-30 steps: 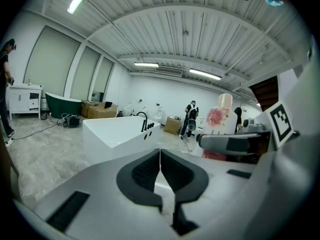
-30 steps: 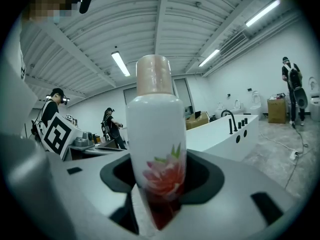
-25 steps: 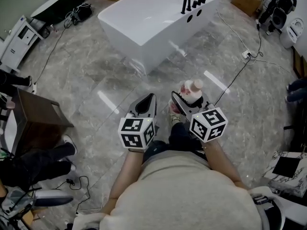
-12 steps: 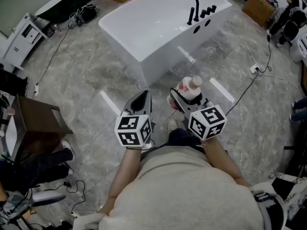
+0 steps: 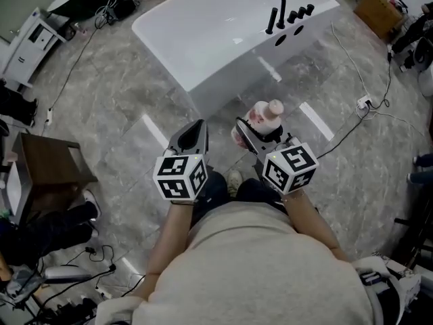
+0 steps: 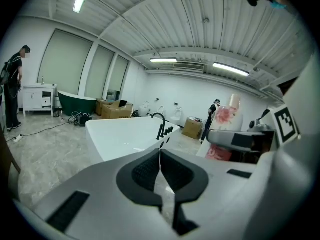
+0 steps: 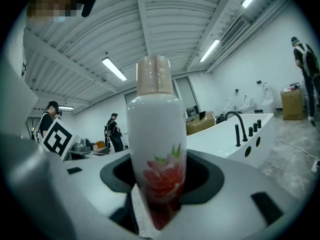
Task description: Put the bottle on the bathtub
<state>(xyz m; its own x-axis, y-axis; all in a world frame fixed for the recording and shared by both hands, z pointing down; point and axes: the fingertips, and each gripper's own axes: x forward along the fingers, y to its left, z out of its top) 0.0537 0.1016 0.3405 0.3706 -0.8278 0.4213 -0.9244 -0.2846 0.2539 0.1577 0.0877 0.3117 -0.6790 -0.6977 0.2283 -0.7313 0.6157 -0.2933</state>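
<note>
**Carry phase: approach not finished**

Compared with the frame a second ago, the bathtub (image 5: 237, 70) is seen closer to both grippers in the head view, and the bottle (image 5: 265, 116) is found gripped as before.

Nearest the body, the left gripper (image 5: 197, 126) is held level with its jaws brought together on nothing; only a thin seam is seen between the pads in the left gripper view. Just beside it, the right gripper (image 5: 256, 135) is clamped on the lower body of the bottle, which is carried upright, cap uppermost, over the grey floor (image 5: 115, 107). The bottle is thus not yet at the tub; a strip of floor is left between them. Beyond that, the white tub wall and rim are seen, with the black faucet (image 5: 274, 2) at the far right end.

Risks judged from here:
- The grip is low on a tall, smooth bottle, so it could be tipped or slid out if the gripper is swung.
- The rim appears narrow and glossy, so a bottle set off-centre could be toppled into the tub or onto the floor.
- A cable (image 5: 345, 131) lies on the floor to the right, and could be caught underfoot.
</note>
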